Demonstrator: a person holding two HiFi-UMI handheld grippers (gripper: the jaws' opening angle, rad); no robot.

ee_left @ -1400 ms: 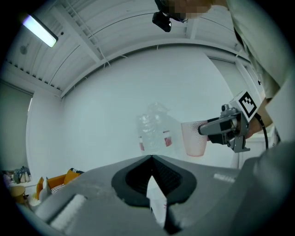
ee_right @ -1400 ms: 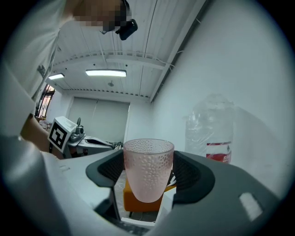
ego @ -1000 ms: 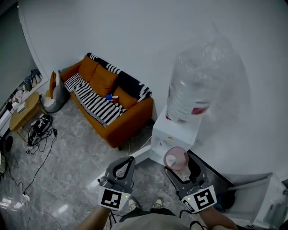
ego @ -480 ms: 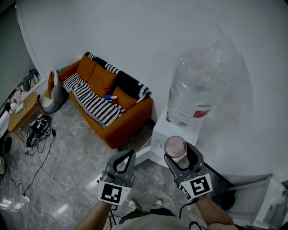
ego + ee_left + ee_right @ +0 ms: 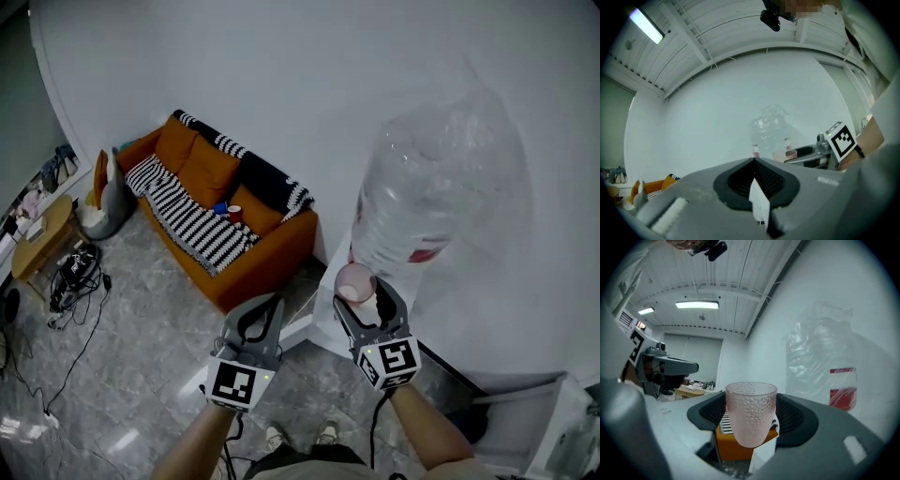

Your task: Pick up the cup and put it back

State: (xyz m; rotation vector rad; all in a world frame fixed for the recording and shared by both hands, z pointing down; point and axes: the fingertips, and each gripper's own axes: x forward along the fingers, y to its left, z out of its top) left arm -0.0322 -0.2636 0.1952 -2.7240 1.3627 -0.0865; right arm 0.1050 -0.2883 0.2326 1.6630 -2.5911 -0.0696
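Cup (image 5: 750,414) — upright, mouth up

Grey floor (image 5: 122,375) bears an orange sofa (image 5: 262,262) and wooden table (image 5: 37,236).

Lounge: orange sofa (image 5: 268,251), water cooler (image 5: 427,202)

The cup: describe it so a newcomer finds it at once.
Find the big clear water bottle wrapped in plastic at the right of the head view. Just below it, the right gripper holds the cup upright between its jaws. It alone is pale pink, translucent and dimpled.
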